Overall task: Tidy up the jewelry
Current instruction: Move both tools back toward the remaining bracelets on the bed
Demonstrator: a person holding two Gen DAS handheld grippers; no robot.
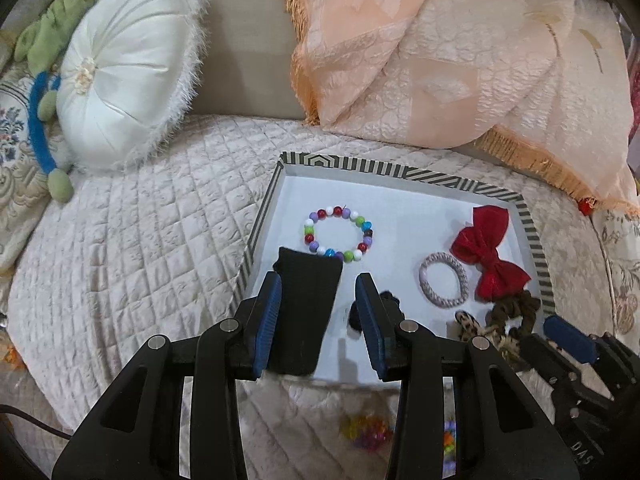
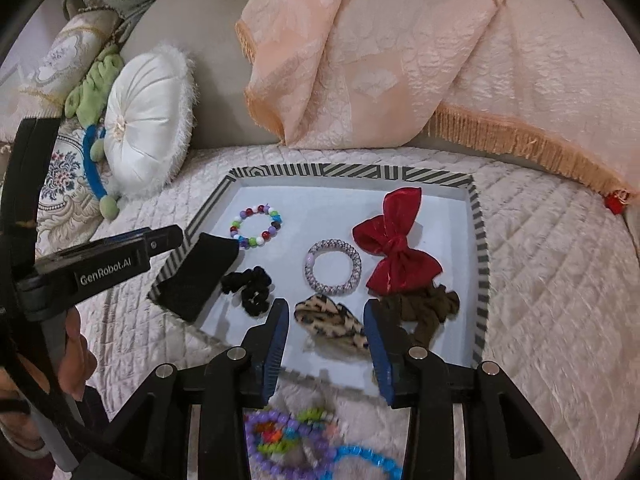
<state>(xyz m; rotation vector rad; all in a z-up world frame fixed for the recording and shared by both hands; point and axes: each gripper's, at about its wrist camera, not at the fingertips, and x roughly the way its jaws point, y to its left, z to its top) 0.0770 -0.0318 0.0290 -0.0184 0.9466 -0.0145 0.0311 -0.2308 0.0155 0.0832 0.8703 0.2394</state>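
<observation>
Quilted cream bedspread (image 2: 560,300), diamond-stitched, underlies everything. Peach textured throw with orange fringe (image 2: 380,60) is heaped at the back; round white satin cushion with fuzzy edge (image 2: 148,136) stands back left.

Shallow square tray, white floor, black-and-white striped rim (image 2: 482,264), sits mid-bed. Inside it:
- Red satin bow (image 2: 396,252), right side, glossy.
- Flat black fabric piece (image 2: 200,276), tapered, matte; it lies across the tray's left rim.
- Brown ruffled scrunchie (image 2: 424,308), just below the bow, touching it.
- Leopard-print fabric clip (image 2: 332,320), near front edge, just left of the brown scrunchie.
- Grey-lilac braided hair ring (image 2: 333,267), centre, stiff round.
- Multicoloured bead bracelet (image 2: 256,226), back left, glossy round beads; the black piece's far end touches or overlaps it.
- Black ruffled scrunchie (image 2: 250,286), crumpled, just right of the black piece.

Loose bright plastic bead strings (image 2: 300,440), purple, blue, green, lie on the quilt in front of the tray, blurred.

Left gripper (image 1: 320,312): jaws wide apart, blue ribbed pads (image 1: 266,320). The black fabric piece lies against the left pad only; nothing is clenched.

Right gripper (image 2: 326,340): jaws wide apart, released, straddling the leopard clip from above the tray's front edge. Contact with the clip cannot be told.
</observation>
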